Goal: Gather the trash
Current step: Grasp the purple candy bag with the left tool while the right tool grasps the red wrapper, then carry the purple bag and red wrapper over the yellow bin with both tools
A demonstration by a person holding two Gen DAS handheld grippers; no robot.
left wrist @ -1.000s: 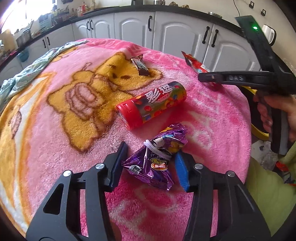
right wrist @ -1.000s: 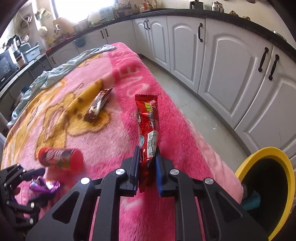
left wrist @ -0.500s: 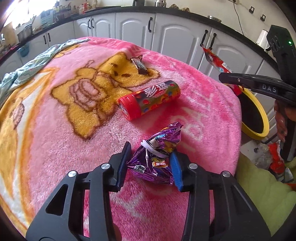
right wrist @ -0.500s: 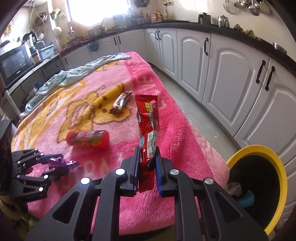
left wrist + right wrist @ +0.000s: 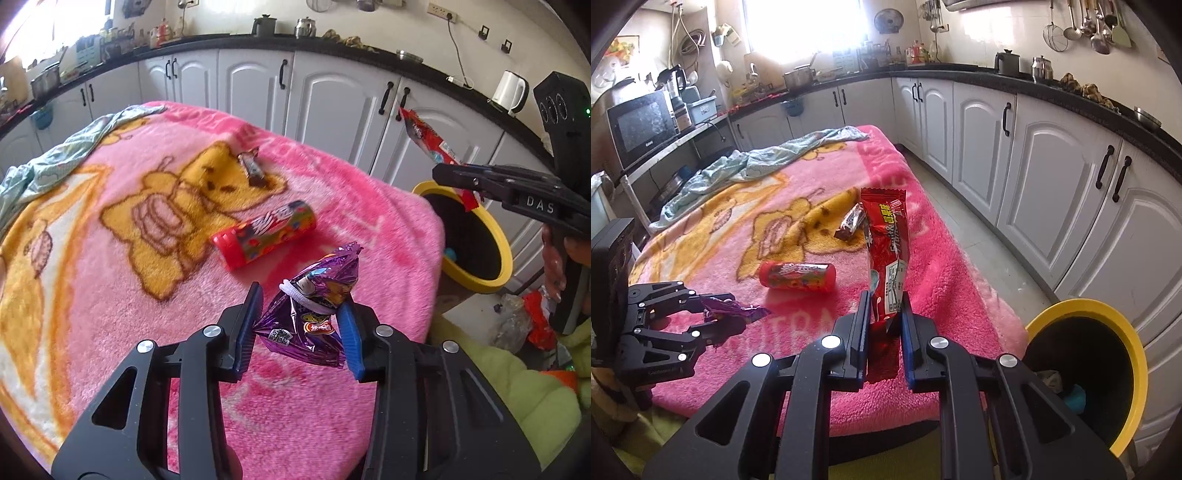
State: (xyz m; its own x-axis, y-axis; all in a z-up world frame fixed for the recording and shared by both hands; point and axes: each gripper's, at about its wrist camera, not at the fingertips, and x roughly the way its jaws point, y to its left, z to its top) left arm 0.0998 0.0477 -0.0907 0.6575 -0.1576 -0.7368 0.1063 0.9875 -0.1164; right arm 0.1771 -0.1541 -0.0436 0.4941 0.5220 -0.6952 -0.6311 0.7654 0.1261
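Both grippers risen, left gripper [image 5: 299, 325] clamping purple packet [image 5: 314, 314], angled down

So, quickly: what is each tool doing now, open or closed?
Left tool: closed on the purple snack bag.
Right tool: closed on the red wrapper.

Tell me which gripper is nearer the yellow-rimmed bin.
Right. The right gripper, shut on the red wrapper, is beside the yellow-rimmed bin; the left gripper, shut on the purple packet, is farther back over the pink blanket.
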